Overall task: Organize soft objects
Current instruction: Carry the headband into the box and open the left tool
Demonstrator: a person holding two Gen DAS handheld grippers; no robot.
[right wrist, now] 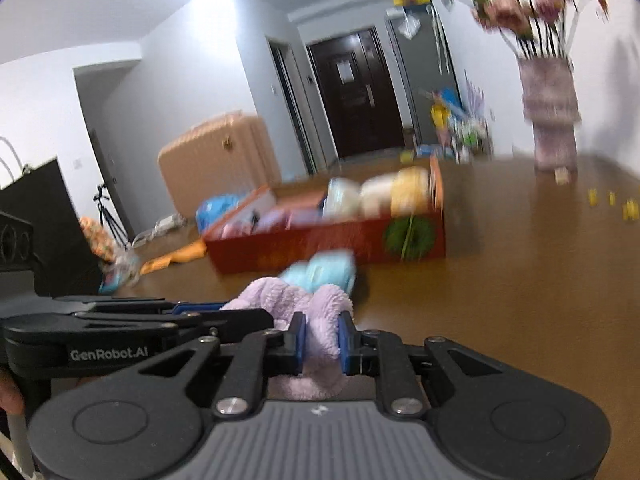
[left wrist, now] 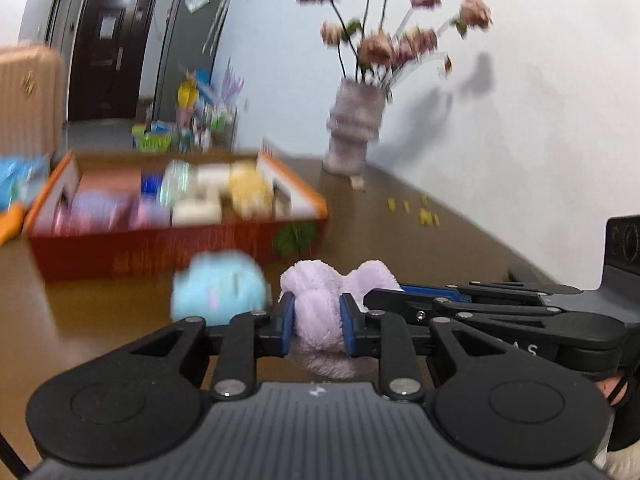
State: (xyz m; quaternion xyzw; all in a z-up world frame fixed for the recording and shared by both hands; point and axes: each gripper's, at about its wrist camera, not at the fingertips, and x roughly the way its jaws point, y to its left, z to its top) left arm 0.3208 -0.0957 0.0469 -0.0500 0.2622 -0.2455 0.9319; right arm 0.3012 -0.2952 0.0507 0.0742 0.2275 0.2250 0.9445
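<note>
Two grippers, the left gripper [left wrist: 317,322] and the right gripper [right wrist: 322,344], each have their blue-padded fingers pinched nearly closed on the same fluffy lilac plush cloth [left wrist: 320,312], which hangs between them above the brown wooden desk [left wrist: 420,240], just short of a pale blue plush toy [left wrist: 218,288] and the red, orange-rimmed cardboard box [left wrist: 160,246] already crowded with soft things. To do this well, I judge both hands should travel together, keeping the cloth clear of the blue toy.
</note>
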